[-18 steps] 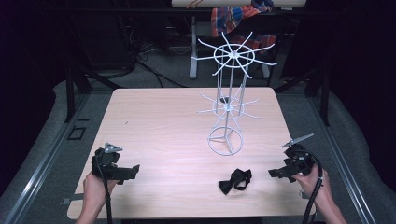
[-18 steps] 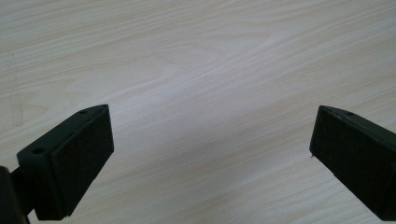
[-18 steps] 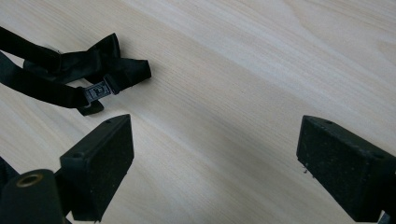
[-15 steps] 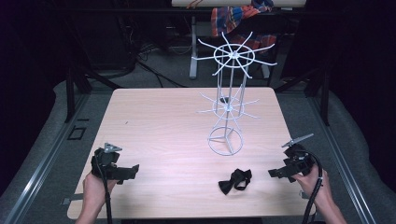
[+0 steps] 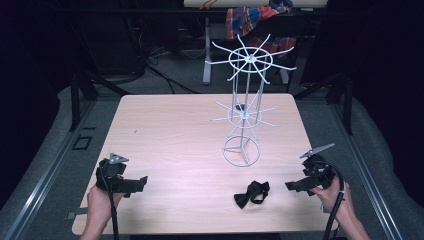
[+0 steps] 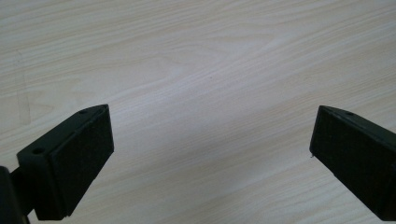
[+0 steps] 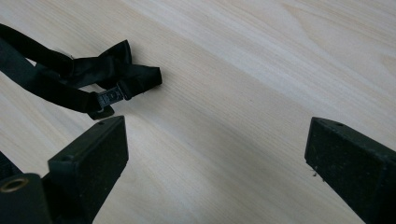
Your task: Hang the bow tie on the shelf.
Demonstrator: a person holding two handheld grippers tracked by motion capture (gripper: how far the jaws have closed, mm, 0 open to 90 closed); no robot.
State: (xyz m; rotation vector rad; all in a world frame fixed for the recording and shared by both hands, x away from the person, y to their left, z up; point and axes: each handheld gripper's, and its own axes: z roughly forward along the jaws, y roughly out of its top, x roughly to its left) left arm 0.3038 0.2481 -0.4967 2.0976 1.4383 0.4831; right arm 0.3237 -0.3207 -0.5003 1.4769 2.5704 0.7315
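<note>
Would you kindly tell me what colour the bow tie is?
Black; the bow tie shows best in the right gripper view.

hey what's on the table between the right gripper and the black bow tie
Nothing: in the high view, only bare wood separates the right gripper from the bow tie; the right gripper view shows the same.

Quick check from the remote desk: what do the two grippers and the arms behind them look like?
Both the left gripper and the right gripper are black, with blocky rectangular jaws, a grey three-cornered plate on top and a black cable trailing back. The forearms are bare, no sleeves in view.
</note>
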